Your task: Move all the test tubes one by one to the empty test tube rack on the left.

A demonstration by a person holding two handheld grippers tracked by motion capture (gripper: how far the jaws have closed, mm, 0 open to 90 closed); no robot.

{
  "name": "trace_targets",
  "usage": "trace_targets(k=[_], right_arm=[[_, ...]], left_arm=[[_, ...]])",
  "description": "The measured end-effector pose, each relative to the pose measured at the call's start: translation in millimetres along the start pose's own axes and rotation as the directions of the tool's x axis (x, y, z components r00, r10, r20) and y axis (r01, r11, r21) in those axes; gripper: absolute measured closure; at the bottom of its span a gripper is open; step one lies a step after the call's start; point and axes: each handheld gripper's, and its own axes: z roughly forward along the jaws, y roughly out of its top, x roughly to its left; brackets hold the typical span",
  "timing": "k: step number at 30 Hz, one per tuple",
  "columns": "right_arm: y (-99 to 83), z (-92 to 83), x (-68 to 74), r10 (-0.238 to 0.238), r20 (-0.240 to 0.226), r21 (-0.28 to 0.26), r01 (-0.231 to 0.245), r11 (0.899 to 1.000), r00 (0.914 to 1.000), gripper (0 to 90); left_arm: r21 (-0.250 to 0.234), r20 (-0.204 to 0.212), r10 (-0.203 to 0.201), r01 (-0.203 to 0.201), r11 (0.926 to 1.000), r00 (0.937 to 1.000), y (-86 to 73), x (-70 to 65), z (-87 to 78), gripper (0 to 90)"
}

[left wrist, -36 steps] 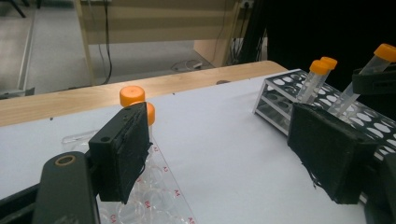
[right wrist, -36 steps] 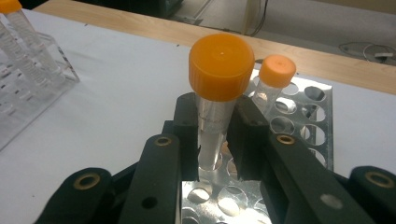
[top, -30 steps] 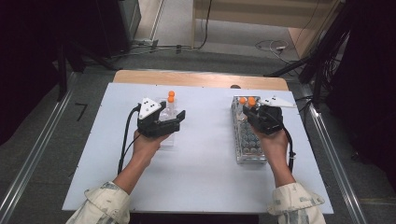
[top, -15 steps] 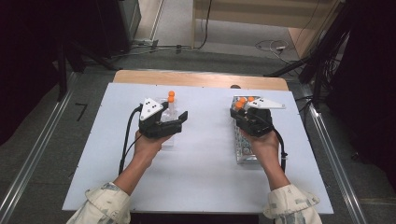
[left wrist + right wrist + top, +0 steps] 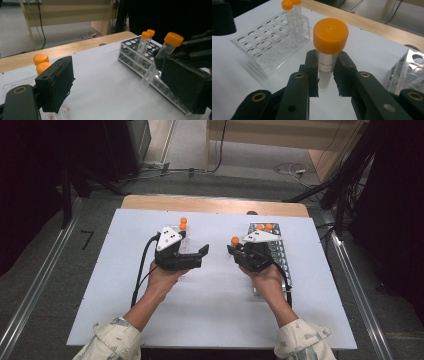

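right gripper (image 5: pixel 325 75) pinching an orange-capped tube (image 5: pixel 329 47), carried between racks; left gripper (image 5: pixel 120 82) spread, just opened, empty. best kept upright, lowered straight into a free hole.

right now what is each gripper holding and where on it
Right gripper clamps an orange-capped tube just below its cap; left gripper is open, holding nothing.

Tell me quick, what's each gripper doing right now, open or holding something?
Left gripper: open, jaws just widened, nothing between them.
Right gripper: shut on an orange-capped tube, clear of the rack.
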Motion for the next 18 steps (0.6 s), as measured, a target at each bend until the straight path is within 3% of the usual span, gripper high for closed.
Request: trace_targets(k=[18], right_arm=[[-2.8, 19.0, 33.7, -0.078, -0.082, 0.021, 0.08, 0.997, 0.9936, 72.1]], left_arm=[[0.018, 0.052, 0.033, -0.034, 0.9993, 0.9981, -6.1, -13.7, 5.4, 20.0]])
